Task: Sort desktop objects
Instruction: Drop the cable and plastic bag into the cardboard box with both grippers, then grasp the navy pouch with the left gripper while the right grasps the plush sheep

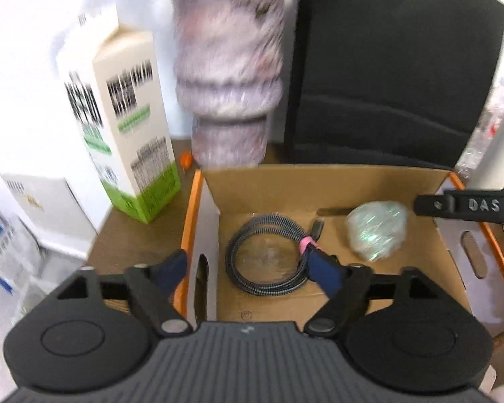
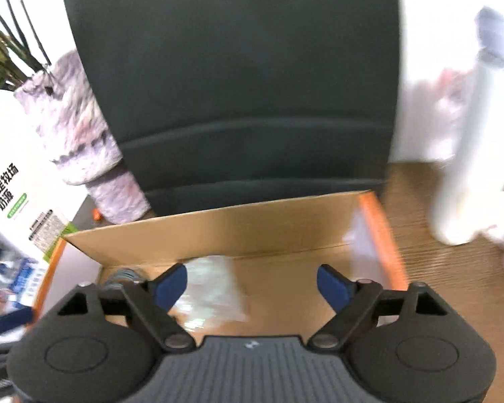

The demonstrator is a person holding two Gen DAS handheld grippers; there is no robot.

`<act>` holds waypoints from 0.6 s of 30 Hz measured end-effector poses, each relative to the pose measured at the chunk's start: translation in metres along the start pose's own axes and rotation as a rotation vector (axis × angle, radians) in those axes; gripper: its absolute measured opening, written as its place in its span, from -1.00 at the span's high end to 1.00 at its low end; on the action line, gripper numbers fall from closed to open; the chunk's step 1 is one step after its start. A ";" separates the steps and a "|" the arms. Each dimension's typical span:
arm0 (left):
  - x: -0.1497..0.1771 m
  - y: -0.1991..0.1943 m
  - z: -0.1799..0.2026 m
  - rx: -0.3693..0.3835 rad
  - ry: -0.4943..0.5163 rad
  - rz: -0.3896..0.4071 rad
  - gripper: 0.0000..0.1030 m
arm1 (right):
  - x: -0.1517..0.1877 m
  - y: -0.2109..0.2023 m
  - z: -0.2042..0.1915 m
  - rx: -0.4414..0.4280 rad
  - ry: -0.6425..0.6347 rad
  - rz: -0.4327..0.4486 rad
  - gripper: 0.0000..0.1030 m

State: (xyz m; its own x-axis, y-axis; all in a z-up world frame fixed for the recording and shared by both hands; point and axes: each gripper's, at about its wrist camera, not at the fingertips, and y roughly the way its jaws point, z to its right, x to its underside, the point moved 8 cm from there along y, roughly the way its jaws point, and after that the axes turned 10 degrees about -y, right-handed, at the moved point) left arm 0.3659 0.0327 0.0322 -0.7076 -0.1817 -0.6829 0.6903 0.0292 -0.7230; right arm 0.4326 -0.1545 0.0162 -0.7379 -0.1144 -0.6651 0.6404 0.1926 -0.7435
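Note:
An open cardboard box (image 1: pixel 319 184) with orange edges stands on the wooden desk. Inside it lie a coiled braided cable (image 1: pixel 268 220) with a pink tie and a shiny plastic-wrapped greenish ball (image 1: pixel 376 230). My left gripper (image 1: pixel 248 267) is open above the box's left side, one finger outside the left wall and the other over the cable, holding nothing. A black finger (image 1: pixel 467 205) of my right gripper reaches in over the box's right wall. In the right wrist view my right gripper (image 2: pixel 252 283) is open and empty above the blurred wrapped ball (image 2: pixel 211 288) in the box (image 2: pixel 218 231).
A white and green milk carton (image 1: pixel 127 127) and a fuzzy pinkish vase (image 1: pixel 228 77) with plant stems stand behind the box's left corner. A black chair back (image 1: pixel 386 67) rises right behind the box. A white bottle (image 2: pixel 460 168) stands at the right on the desk.

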 end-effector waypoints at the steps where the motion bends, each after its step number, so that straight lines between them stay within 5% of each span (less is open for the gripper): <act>1: 0.001 -0.012 0.002 -0.012 0.017 0.031 -0.70 | 0.003 -0.013 0.004 0.023 -0.023 0.011 -0.69; 6: 0.015 -0.061 0.008 -0.029 0.044 0.096 -0.93 | 0.029 -0.068 0.020 0.115 -0.098 0.049 -0.70; 12: 0.070 -0.115 0.014 0.003 0.084 0.163 -1.00 | 0.089 -0.133 0.027 0.102 -0.139 0.117 -0.77; 18: 0.147 -0.110 0.021 0.079 0.069 0.088 -1.00 | 0.152 -0.145 0.022 0.067 -0.128 0.123 -0.86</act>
State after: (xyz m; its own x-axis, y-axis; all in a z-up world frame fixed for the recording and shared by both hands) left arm 0.1891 -0.0174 0.0142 -0.6504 -0.1133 -0.7511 0.7582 -0.0360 -0.6510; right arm 0.2323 -0.2217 0.0214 -0.6224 -0.2183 -0.7517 0.7403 0.1478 -0.6559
